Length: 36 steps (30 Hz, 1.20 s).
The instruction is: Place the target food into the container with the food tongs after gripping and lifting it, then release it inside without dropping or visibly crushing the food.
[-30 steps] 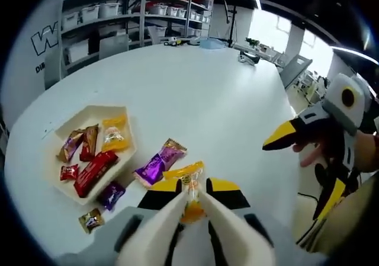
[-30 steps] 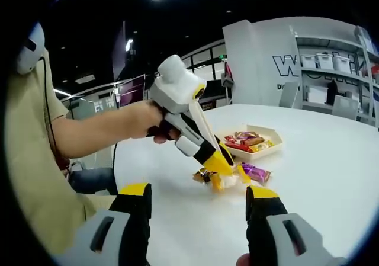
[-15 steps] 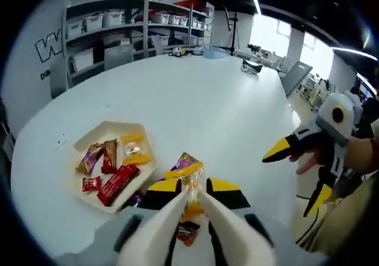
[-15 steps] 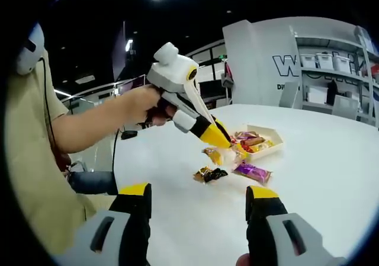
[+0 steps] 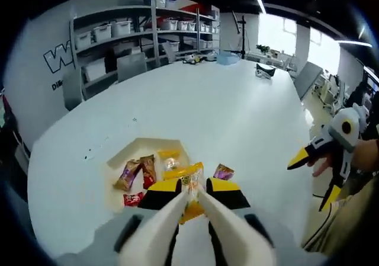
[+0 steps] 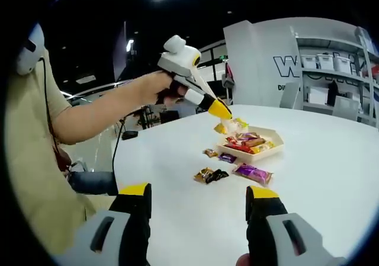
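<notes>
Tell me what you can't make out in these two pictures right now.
- Left gripper view: the near part of the tray and some snacks in it, hidden behind the left gripper.
- Same view: the lower end of the yellow packet, covered by the closed jaws.
- Right gripper view: wrapper print on the loose snacks on the table, too small.
- Shelf bins: contents too small.

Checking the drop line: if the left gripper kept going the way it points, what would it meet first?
Most likely the tray of snacks below it; the left gripper, holding the yellow candy, points down toward it, though depth is unclear.
</notes>
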Tool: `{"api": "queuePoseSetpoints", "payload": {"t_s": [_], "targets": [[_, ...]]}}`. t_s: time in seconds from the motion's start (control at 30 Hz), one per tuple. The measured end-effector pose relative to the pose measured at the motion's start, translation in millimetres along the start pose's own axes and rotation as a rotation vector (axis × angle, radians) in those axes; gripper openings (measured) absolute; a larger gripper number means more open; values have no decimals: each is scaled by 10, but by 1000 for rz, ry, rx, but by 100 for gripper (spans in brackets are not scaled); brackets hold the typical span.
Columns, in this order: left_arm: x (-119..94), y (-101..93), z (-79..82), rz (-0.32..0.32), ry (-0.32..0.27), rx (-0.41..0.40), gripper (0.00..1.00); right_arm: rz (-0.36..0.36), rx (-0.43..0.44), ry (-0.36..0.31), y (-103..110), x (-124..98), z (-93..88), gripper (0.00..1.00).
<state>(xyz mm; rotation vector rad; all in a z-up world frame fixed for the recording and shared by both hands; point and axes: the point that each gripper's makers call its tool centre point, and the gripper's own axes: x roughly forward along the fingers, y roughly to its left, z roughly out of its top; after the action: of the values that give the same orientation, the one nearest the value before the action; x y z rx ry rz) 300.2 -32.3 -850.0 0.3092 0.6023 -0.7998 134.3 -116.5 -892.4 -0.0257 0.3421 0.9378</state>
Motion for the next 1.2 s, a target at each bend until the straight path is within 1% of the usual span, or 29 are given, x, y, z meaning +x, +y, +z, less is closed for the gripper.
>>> {"api": "queuePoseSetpoints", "payload": {"t_s": [0.2,0.47,0.57,0.8,1.2], "targets": [[2,210,123,29,6,19,15,-3,-1,0,-11,-14,-3,63],[55,321,204,37,22,35,15,-7,-8,-1,-8,-23,14,63],[70,363,220,42,28,38,16,-23,-20,5,-38,-32,32,63],[107,488,248,57,51,51,16,-29,-25,-2,-69,-49,85,63],[203,683,216,70,91,45,16,-36,-30,2,-102,-71,99,63]]}}
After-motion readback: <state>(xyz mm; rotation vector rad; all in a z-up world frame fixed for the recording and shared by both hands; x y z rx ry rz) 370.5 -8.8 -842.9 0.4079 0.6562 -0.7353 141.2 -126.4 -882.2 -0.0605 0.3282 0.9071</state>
